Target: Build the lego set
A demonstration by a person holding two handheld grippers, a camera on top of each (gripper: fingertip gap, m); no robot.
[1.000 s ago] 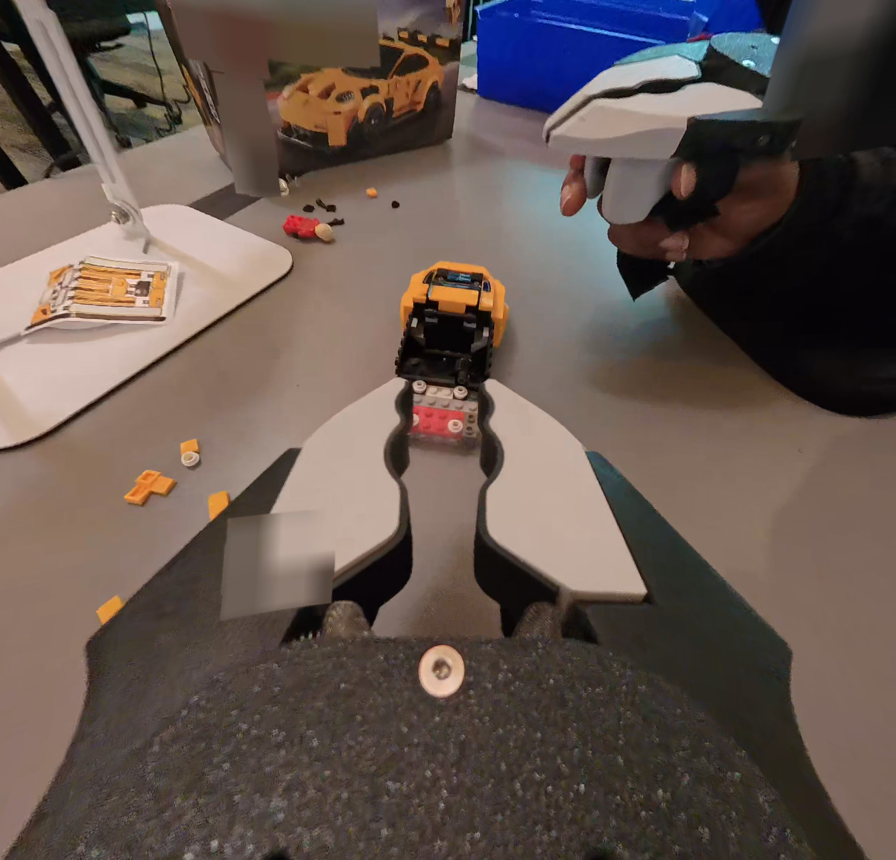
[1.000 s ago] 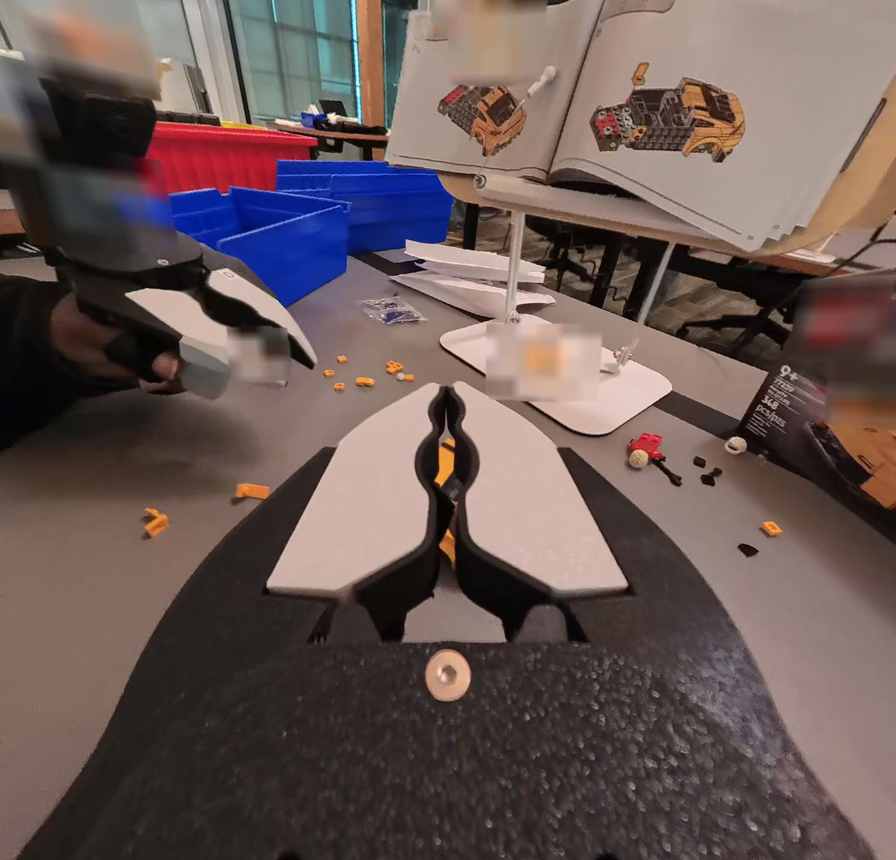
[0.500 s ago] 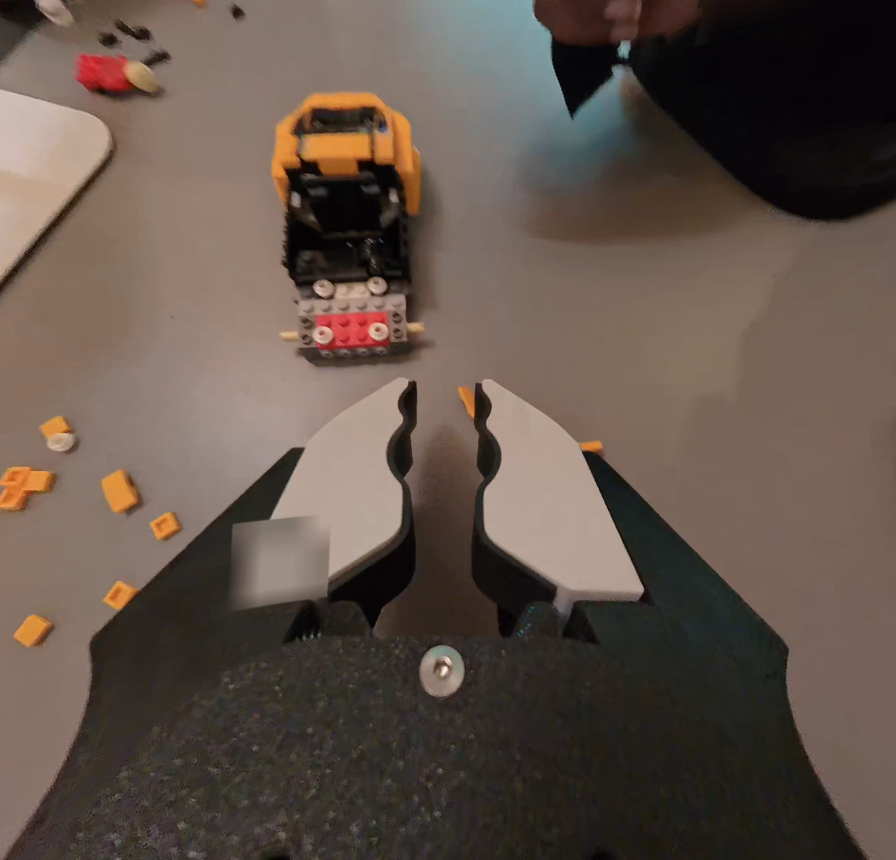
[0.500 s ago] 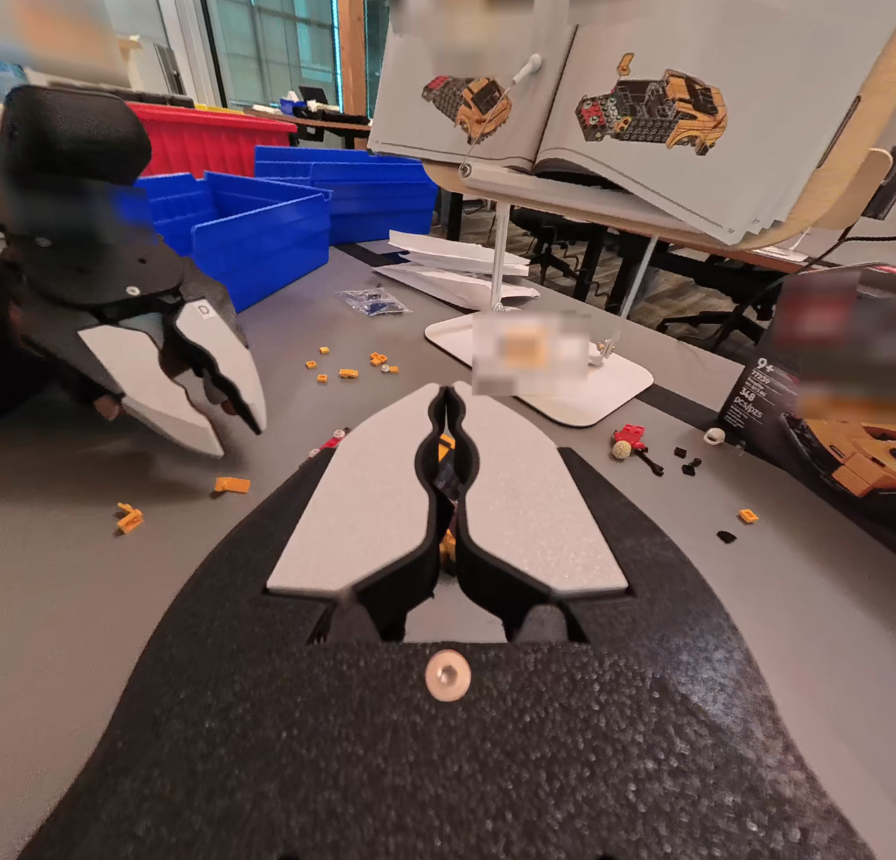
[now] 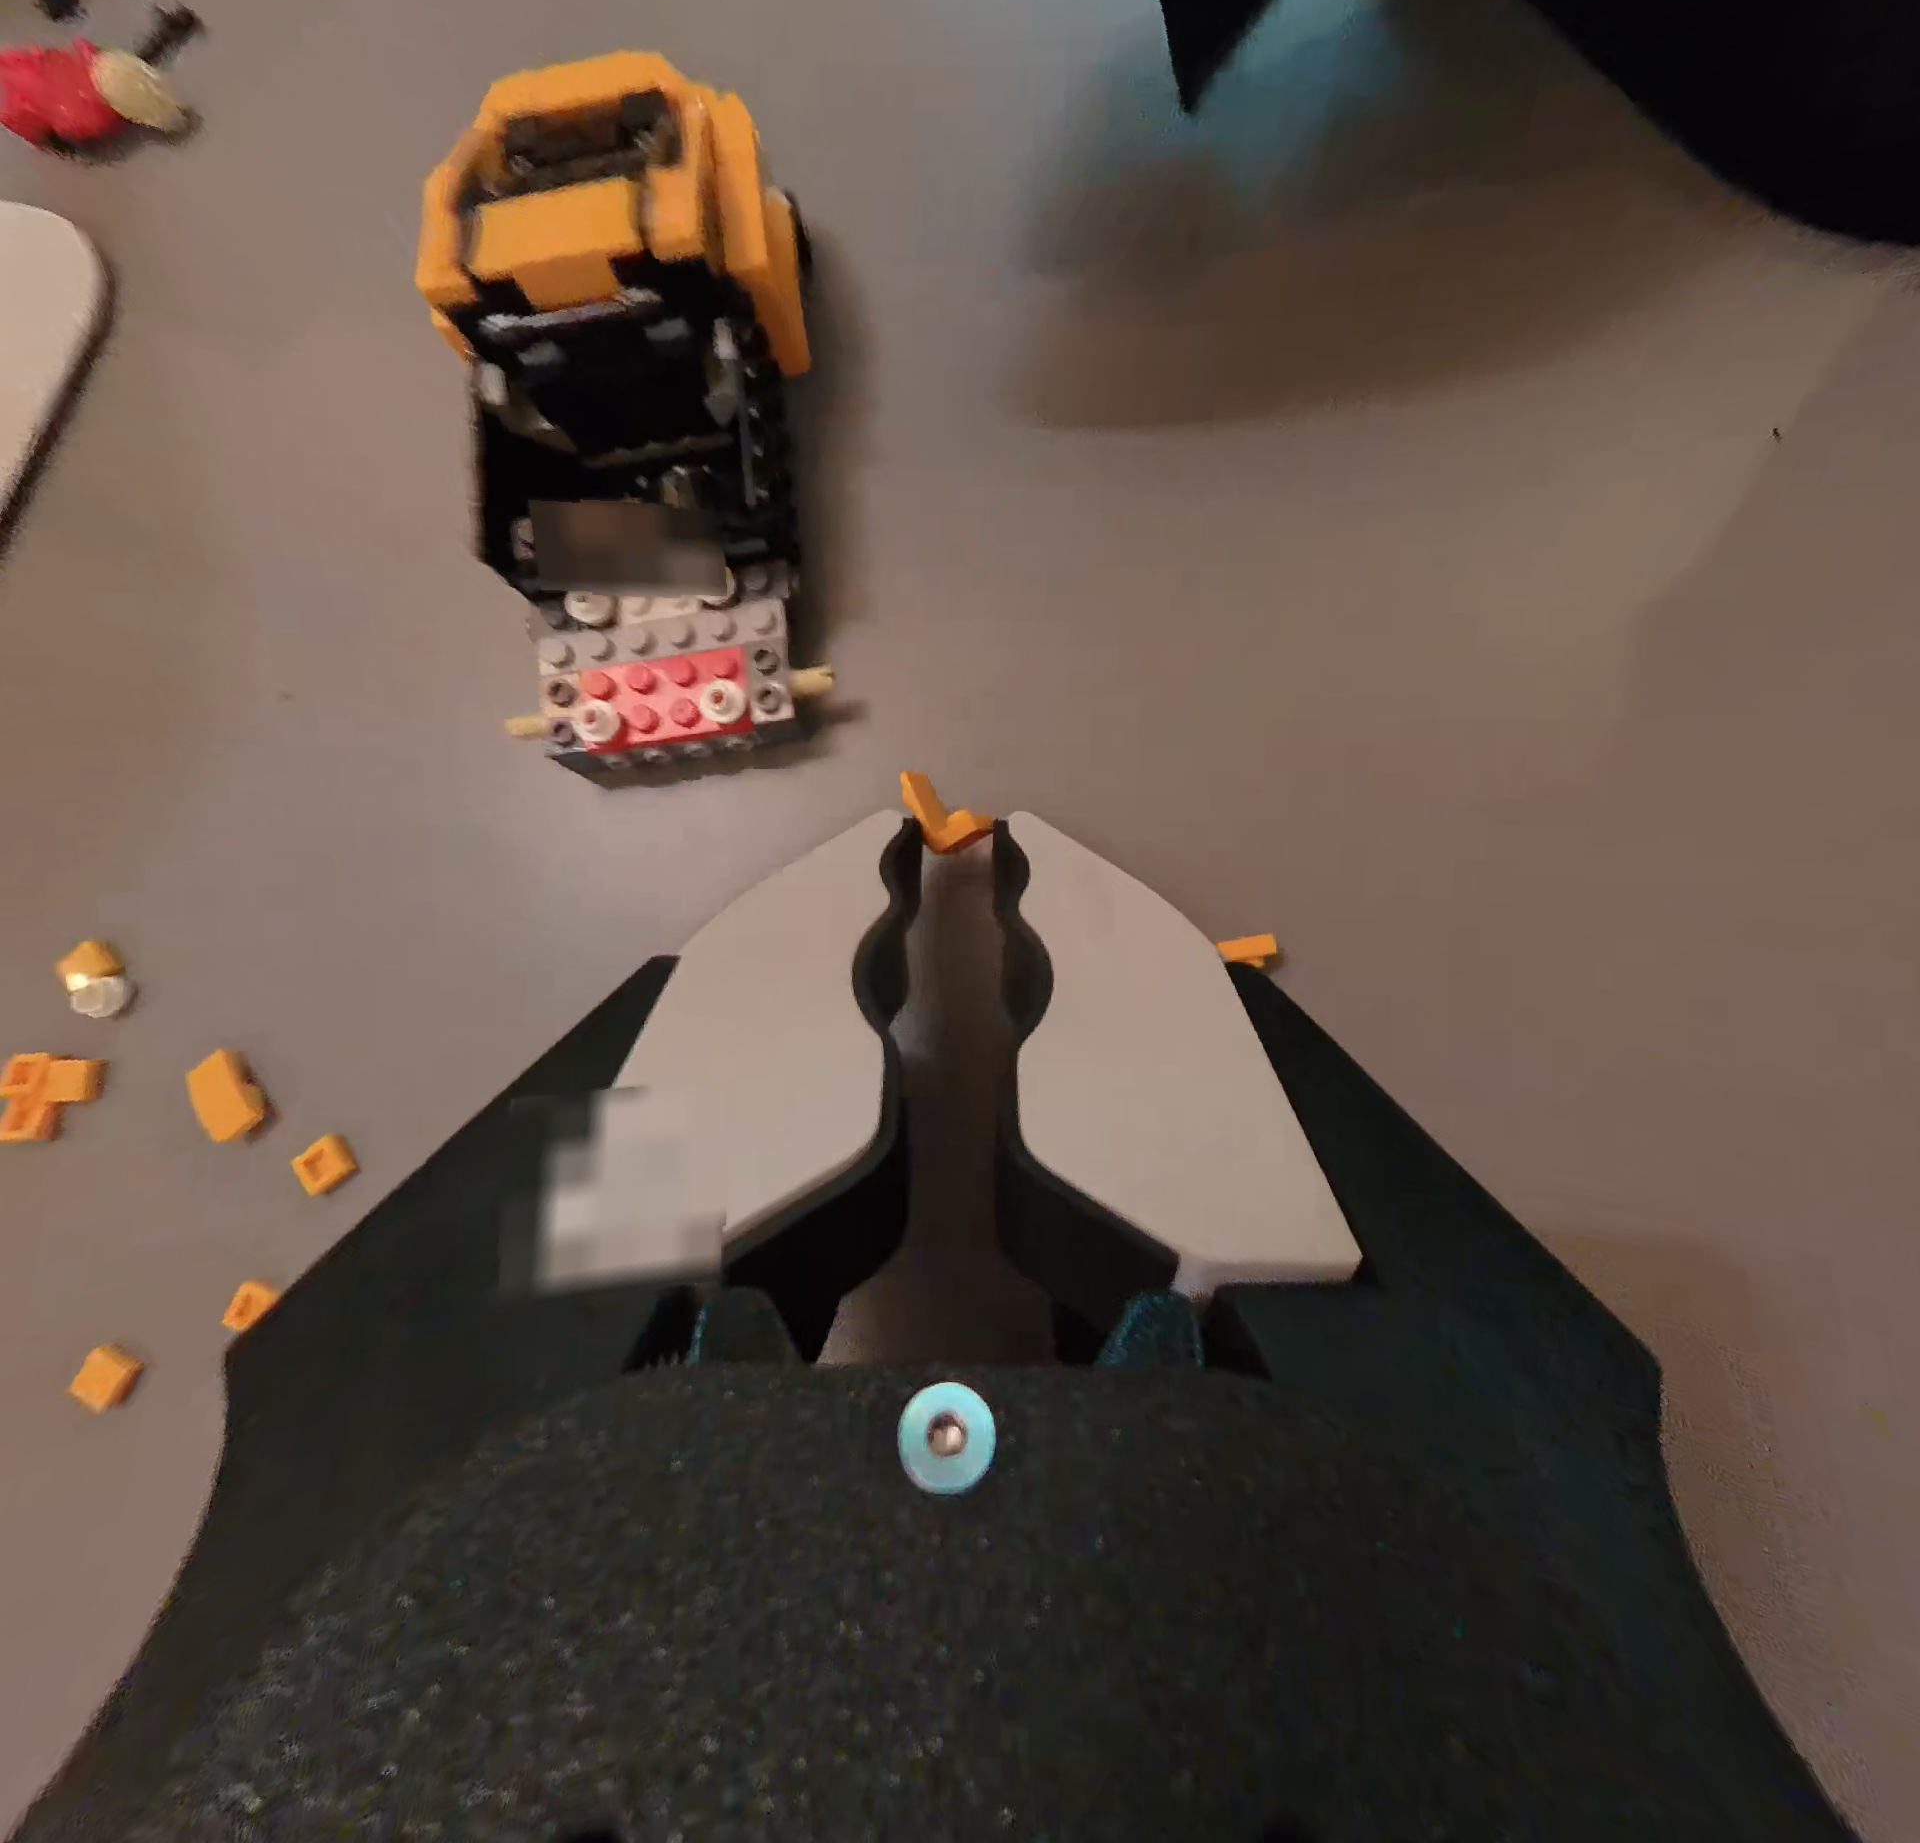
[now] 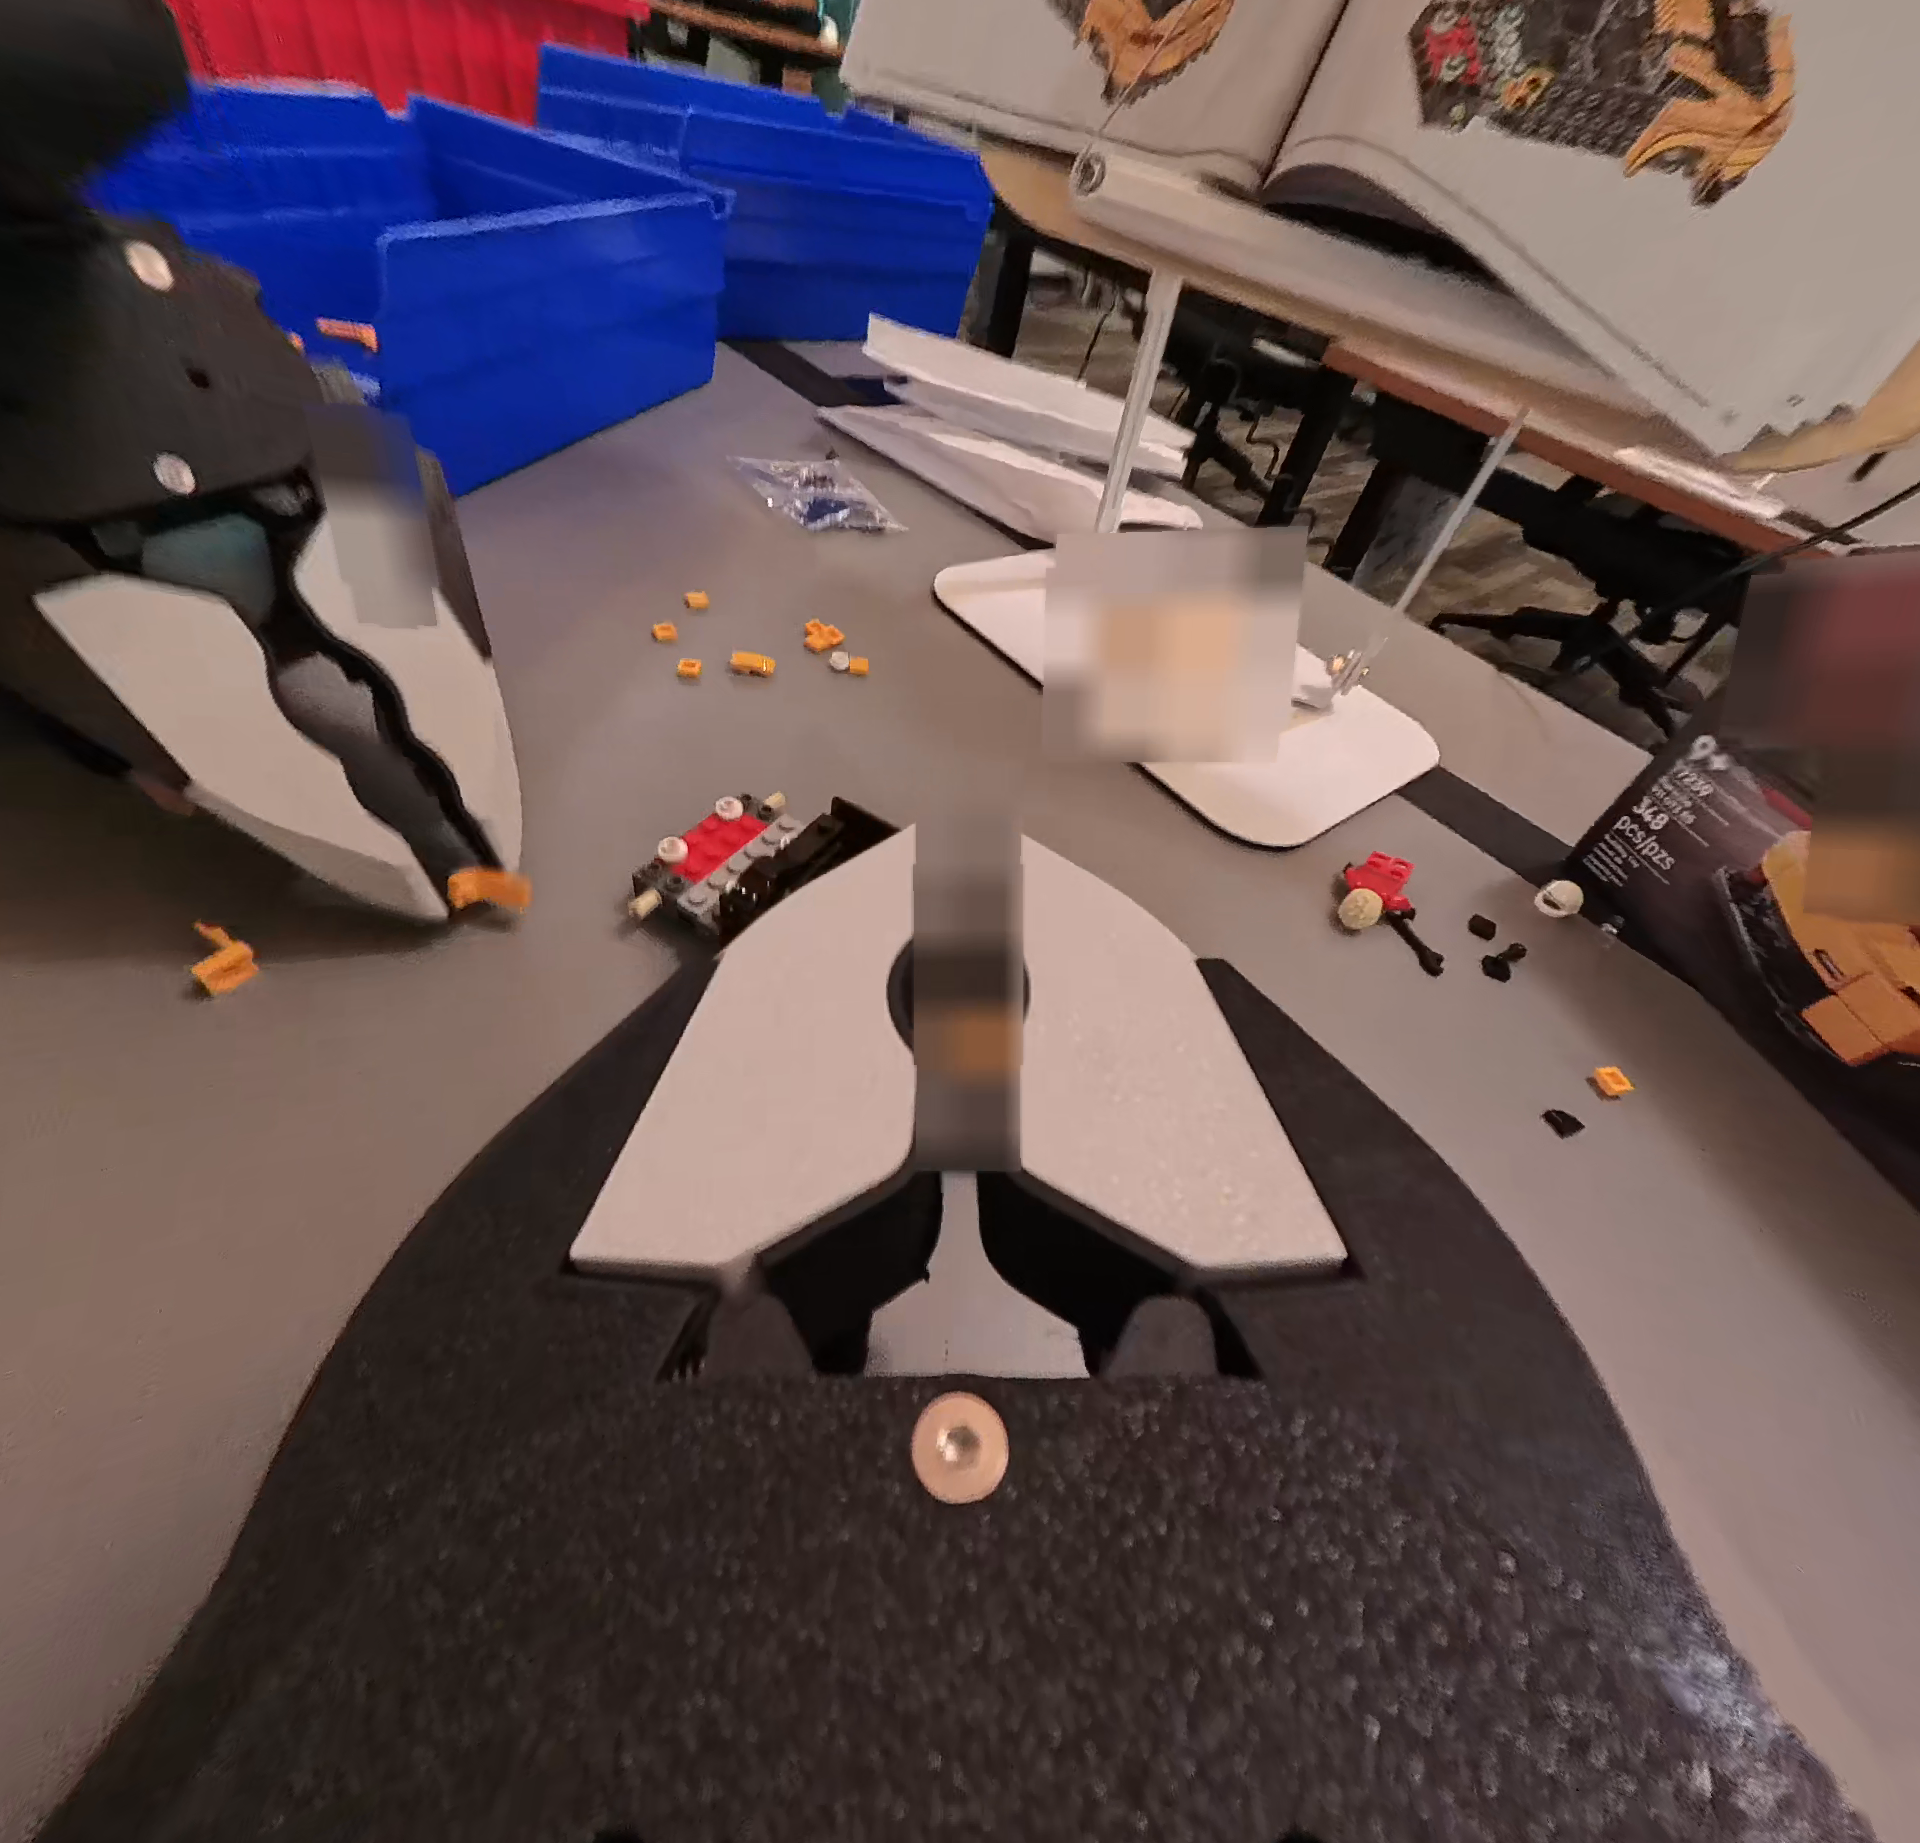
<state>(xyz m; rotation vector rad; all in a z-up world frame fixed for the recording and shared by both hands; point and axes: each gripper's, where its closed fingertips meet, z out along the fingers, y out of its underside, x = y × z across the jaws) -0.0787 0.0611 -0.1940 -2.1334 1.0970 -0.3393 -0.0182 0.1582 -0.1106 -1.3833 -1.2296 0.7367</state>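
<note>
Orange is the colour of the tiny bent brick piece (image 5: 948, 825) that the left gripper (image 5: 954, 837) is pinching at its very tips. The two smooth grey fingers (image 5: 790, 1004) are nearly closed, with only a thin gap, and the black wavy pads are pressing on the little piece from both sides. From the right wrist view the same piece (image 6: 488, 889) is sticking out of the pointed tips, just above the flat grey table (image 5: 1351, 650).

Just ahead and to the left of the left gripper, a half-built toy car (image 5: 623, 391) is sitting on the table. It is blocky, with an orange top, a black middle, and a bumpy grey and red plate at the near end. Small orange bricks (image 5: 223, 1107) are lying scattered to the left, and another orange bit (image 5: 1247, 952) is lying just beside the right finger.

The right gripper (image 6: 966, 858) is hanging over the toy car's far part, with its broad grey fingers (image 6: 810, 1045) close together. A blurred patch is covering the tips, so I cannot tell what is between them.

Beyond, shiny blue bins (image 6: 540, 266), a white stand base (image 6: 1340, 765) and an open picture book (image 6: 1558, 131) are standing. A red piece (image 6: 1377, 884) is lying near a dark box (image 6: 1683, 858).
</note>
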